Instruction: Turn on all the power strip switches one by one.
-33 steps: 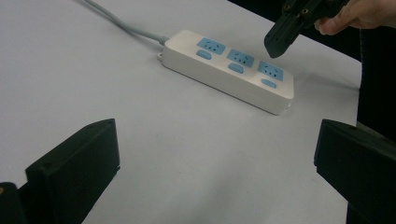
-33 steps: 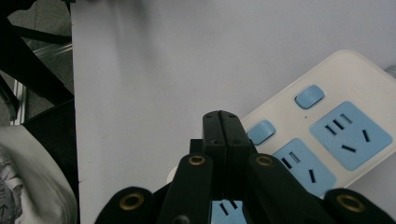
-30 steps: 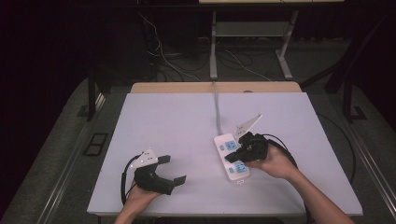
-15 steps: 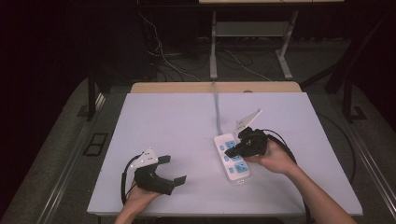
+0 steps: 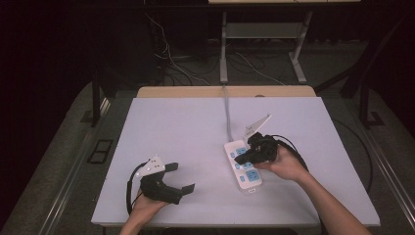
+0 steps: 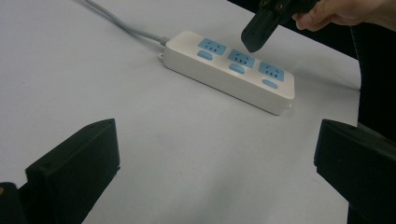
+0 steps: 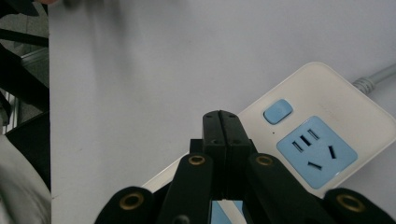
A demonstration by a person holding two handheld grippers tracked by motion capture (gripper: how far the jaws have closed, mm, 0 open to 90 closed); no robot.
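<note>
Right now the right gripper hangs over a white power strip that lies flat on the pale bench, and its jaws are pressed together with nothing between them. In the right gripper view the closed jaw tips sit above the strip's long edge, with a blue switch button just beyond them and to their right, and a blue socket further right again. From the left gripper view the closed tips of that right gripper point down at the middle of the strip's three sockets, close above it; whether they touch it I cannot tell. The person's right hand grips the tool from the far side of the strip.

The strip's grey cable runs away from its far end across the bench towards the bench's back edge.

The left gripper rests low near the front edge of the bench, well apart from the strip, held by the left hand. Its jaws are spread wide and empty: in the left gripper view one stands at each bottom corner, bare bench lies between them, and the power strip lies ahead of them, slanting across the view.
</note>
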